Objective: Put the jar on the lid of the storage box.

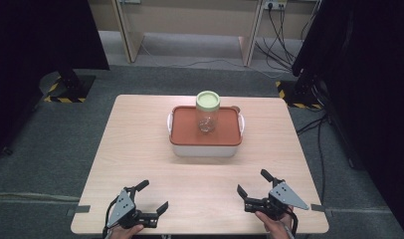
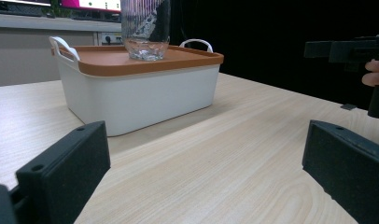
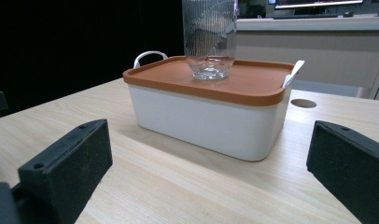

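A white box (image 1: 205,148) with an orange lid (image 1: 185,130) stands at the middle of the wooden table (image 1: 140,159). On the lid stands a clear glass jar (image 1: 207,117) with a pale green cap (image 1: 208,99). My left gripper (image 1: 151,196) rests near the front left edge, open, nothing between its jaws. My right gripper (image 1: 252,183) rests near the front right edge, open too. In the left gripper view the box (image 2: 141,95) and the jar's base (image 2: 145,44) lie ahead, the right gripper (image 2: 351,49) far right. The right gripper view shows box (image 3: 211,121) and jar (image 3: 209,37).
Black stands (image 1: 65,84) flank the table at left and right. Wooden desk legs (image 1: 128,35) and cables (image 1: 284,45) are on the floor beyond. A round hole (image 3: 303,103) sits in the tabletop past the box.
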The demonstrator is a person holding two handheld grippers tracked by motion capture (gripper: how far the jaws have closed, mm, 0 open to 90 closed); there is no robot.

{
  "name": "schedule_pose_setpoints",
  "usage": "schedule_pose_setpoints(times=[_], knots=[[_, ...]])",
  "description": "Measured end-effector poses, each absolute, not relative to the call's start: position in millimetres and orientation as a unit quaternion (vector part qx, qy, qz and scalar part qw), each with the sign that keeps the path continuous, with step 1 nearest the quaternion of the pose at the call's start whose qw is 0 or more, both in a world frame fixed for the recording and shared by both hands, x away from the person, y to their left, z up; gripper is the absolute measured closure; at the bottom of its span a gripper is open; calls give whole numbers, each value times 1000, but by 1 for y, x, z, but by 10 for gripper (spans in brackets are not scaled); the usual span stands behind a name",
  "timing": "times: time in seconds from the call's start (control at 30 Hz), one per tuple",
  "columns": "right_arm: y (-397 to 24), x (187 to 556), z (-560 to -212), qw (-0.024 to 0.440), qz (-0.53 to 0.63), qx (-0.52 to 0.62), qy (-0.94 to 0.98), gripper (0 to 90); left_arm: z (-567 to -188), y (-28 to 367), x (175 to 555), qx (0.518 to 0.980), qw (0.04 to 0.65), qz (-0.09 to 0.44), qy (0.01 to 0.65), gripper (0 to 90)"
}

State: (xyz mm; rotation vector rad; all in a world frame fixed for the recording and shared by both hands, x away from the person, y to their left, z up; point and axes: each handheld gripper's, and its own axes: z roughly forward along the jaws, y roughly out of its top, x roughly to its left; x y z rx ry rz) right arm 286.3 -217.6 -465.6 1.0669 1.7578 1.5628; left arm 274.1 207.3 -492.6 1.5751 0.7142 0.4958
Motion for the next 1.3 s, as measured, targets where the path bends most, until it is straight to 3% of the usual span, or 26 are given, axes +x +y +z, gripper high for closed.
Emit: schedule_pose_setpoints(times=[1.3], knots=[[-225, 273, -470, 277, 580, 403, 652, 6, -493, 207, 274, 685, 622, 218, 311, 2]])
